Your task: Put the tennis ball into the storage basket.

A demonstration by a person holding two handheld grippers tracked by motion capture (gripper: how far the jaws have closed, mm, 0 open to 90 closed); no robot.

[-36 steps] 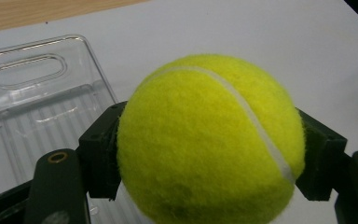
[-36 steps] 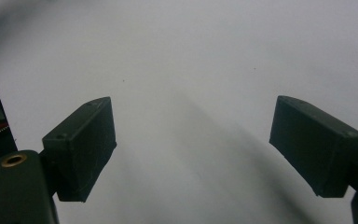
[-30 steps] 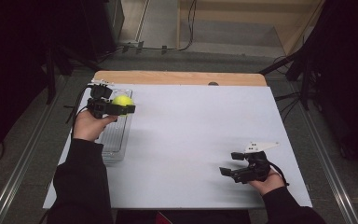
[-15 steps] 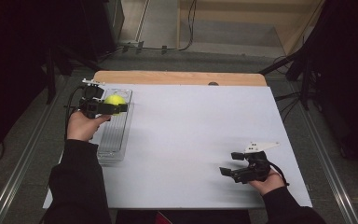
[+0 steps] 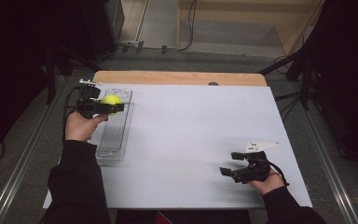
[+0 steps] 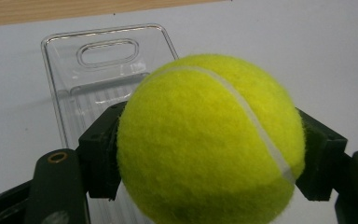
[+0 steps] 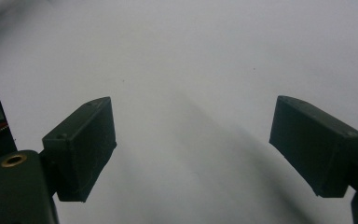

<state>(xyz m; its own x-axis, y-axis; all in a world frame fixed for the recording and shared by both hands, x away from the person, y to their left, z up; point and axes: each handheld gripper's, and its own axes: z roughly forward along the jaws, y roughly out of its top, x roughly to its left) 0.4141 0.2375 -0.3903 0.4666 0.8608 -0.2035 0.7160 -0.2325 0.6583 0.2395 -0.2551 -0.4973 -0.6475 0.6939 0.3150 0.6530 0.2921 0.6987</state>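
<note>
**Ball over the tray, release still ahead**

Tennis ball point(image 6: 209, 140) sits clamped between the pads of my left tongs point(image 5: 103, 107), one black pad pressed into the felt on each side, the white seam curving across the face turned to me. It hangs off the table, directly above the clear plastic tray point(image 6: 77, 100) that lies under and ahead of my jaws, its far end with the slotted handle just beyond the ball. From the high view the ball point(image 5: 111, 102) is over the tray's far half, with the ribbed floor of the tray point(image 5: 113, 140) running back beneath my left hand point(image 5: 80, 126) toward me.

I judge the pick-up and the carry done: the ball is gripped, lifted and brought over the tray. What is left, as I read it, is to lower it, spread the pads and let it settle on the ribbed floor without rolling out, then draw the tongs clear. I cannot tell how high the ball rides above the tray floor.

My right tongs point(image 5: 235, 164) take no part here. They rest low over the white table point(image 5: 196, 135), well apart from the tray, pads wide apart with nothing but bare tabletop between them.
</note>
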